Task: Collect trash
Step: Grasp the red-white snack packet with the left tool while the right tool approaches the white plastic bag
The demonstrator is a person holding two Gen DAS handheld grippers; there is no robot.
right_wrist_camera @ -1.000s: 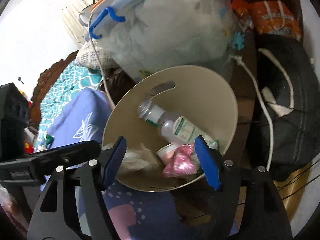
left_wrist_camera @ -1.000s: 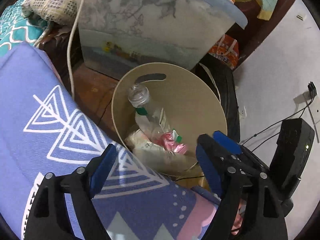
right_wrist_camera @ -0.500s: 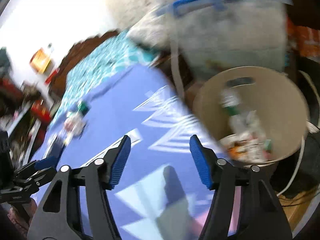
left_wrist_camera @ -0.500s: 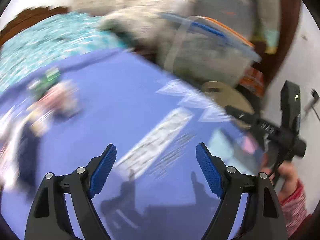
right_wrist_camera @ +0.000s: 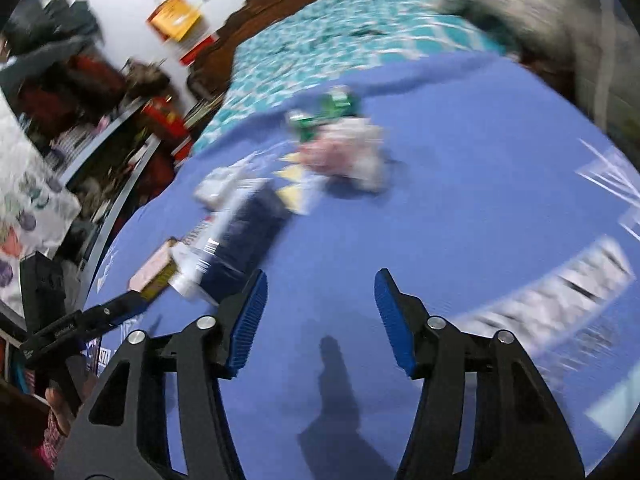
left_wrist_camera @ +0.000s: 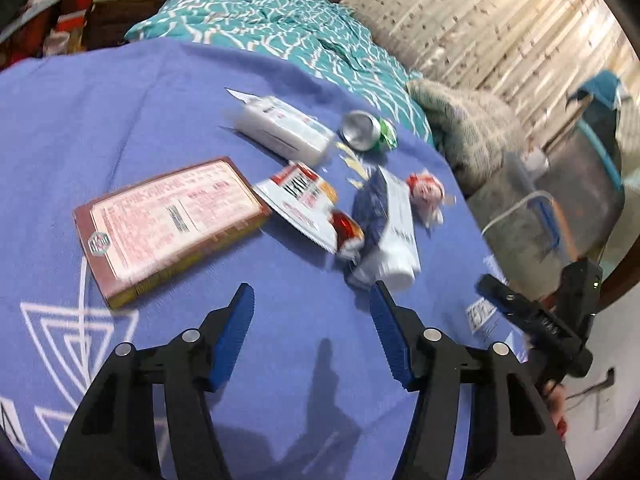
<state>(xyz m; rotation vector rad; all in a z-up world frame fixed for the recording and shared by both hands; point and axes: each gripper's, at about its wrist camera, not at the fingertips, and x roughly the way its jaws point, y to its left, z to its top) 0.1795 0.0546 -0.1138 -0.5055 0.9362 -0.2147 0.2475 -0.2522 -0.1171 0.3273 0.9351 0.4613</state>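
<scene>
Where left shows can (left_wrist_camera: 362,130), right blurs

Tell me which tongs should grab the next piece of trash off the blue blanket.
Left. The left tongs stand open and empty just short of the white and navy packet, with the brown box beside. The right tongs, also empty, face bare blue blanket, with the litter off to their left.

Trash on blue blanket (left_wrist_camera: 120,92) | brown flat box (left_wrist_camera: 168,224) lying leftmost | white carton (left_wrist_camera: 284,130) | crushed can (left_wrist_camera: 366,131) farthest | red-white wrapper (left_wrist_camera: 308,204) | navy-white pouch (left_wrist_camera: 386,228) | pink wad (left_wrist_camera: 426,192) rightmost
</scene>
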